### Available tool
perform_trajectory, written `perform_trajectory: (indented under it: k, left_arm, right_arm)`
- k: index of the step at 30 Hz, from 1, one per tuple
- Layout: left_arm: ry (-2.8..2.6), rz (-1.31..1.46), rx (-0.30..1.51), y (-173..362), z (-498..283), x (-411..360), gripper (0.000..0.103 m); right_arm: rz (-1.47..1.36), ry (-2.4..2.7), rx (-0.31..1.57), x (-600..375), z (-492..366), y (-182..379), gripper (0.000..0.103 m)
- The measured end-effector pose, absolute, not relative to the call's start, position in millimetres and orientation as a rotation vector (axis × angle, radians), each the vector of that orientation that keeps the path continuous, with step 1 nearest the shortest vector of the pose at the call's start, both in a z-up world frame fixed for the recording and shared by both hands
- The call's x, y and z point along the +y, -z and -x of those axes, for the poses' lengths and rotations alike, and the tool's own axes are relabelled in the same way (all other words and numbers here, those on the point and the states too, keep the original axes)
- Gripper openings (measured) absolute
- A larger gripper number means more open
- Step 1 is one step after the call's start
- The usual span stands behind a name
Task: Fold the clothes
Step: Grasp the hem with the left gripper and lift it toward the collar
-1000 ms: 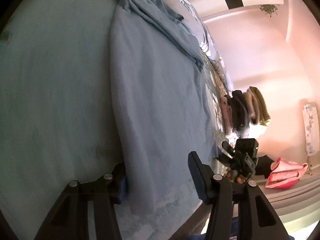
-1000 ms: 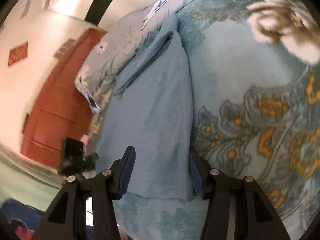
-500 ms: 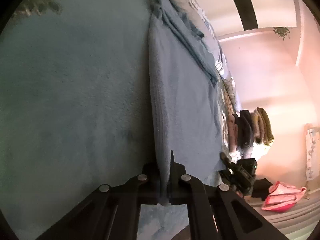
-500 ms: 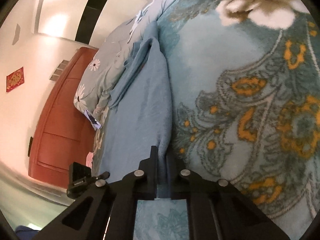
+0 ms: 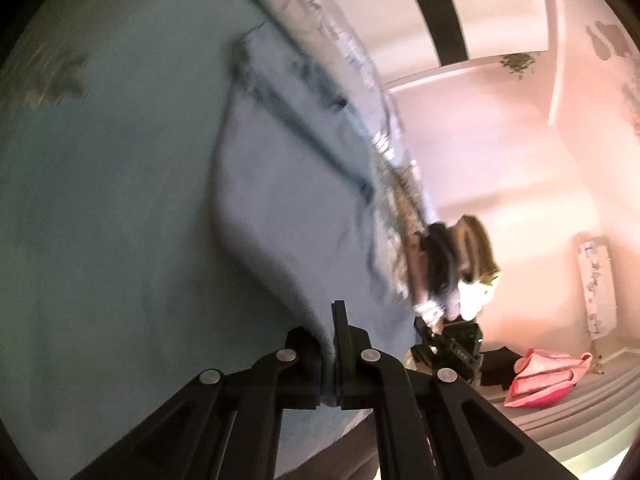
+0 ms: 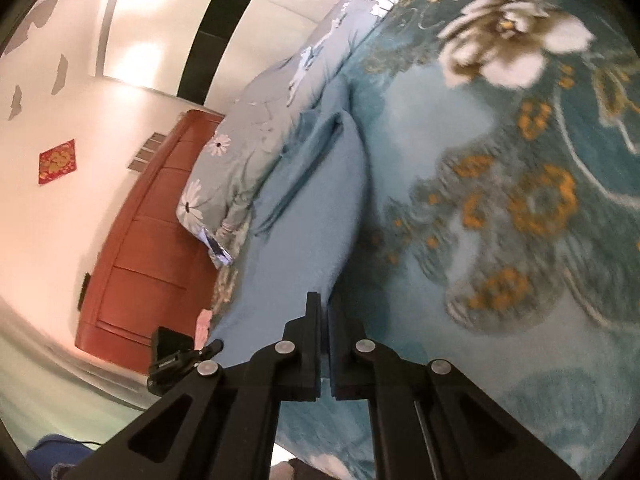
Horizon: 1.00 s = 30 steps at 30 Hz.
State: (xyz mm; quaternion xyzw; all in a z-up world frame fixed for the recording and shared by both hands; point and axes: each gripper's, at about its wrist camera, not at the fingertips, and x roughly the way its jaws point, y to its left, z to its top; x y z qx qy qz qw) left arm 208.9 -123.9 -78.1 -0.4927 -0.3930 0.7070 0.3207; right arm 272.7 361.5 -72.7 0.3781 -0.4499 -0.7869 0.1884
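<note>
Blue garment (image 5: 288, 216) motion-blurred, stacked clothes (image 5: 448, 264) smeared, garment hem hidden between jaws

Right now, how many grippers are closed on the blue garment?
2. The left gripper pinches one near corner of the blue garment; the right gripper pinches the other near corner.

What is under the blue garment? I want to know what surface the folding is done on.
The blue garment lies on a teal floral bedspread, visible all around it. The part directly beneath is covered by the cloth.

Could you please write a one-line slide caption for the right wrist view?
Right gripper shut on the near edge of a blue garment lying on a floral bedspread.
</note>
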Motion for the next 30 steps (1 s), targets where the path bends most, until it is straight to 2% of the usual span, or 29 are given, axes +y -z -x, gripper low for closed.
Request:
perform_trajectory:
  k: [5, 12, 17, 23, 24, 26, 27, 28, 30]
  left_arm:
    - [-1.851, 1.194, -1.065, 61, -155, -131, 0.005]
    - [-1.894, 1.197, -1.161, 68, -58, -119, 0.005]
    - [-1.905, 1.197, -1.233, 73, 14, -126, 0.005]
    - [-1.919, 1.333, -1.264, 109, 85, -120, 0.007]
    - [-1.922, 1.359, -1.269, 115, 92, -117, 0.01]
    - [-1.926, 1.371, -1.31, 124, 100, -115, 0.024]
    - [-1.924, 1.366, -1.333, 127, 102, -114, 0.04]
    - [-1.907, 1.336, -1.36, 128, 104, -114, 0.05]
    - [-1.907, 1.257, -1.402, 123, 104, -117, 0.06]
  right_arm:
    - [-0.959, 2.171, -1.338, 376, -233, 52, 0.003]
    - [-1.005, 2.236, -1.282, 382, -125, 21, 0.003]
    - [-1.061, 2.241, -1.311, 385, -50, 28, 0.003]
    - [-1.183, 2.266, -1.36, 388, 30, 53, 0.003]
    - [-1.206, 2.261, -1.384, 389, 35, 60, 0.003]
    - [-1.25, 2.251, -1.434, 393, 45, 75, 0.003]
    - [-1.262, 2.241, -1.458, 395, 49, 81, 0.003]
    - [-1.273, 2.231, -1.481, 397, 51, 86, 0.005]
    - [-1.26, 2.209, -1.508, 401, 54, 93, 0.005]
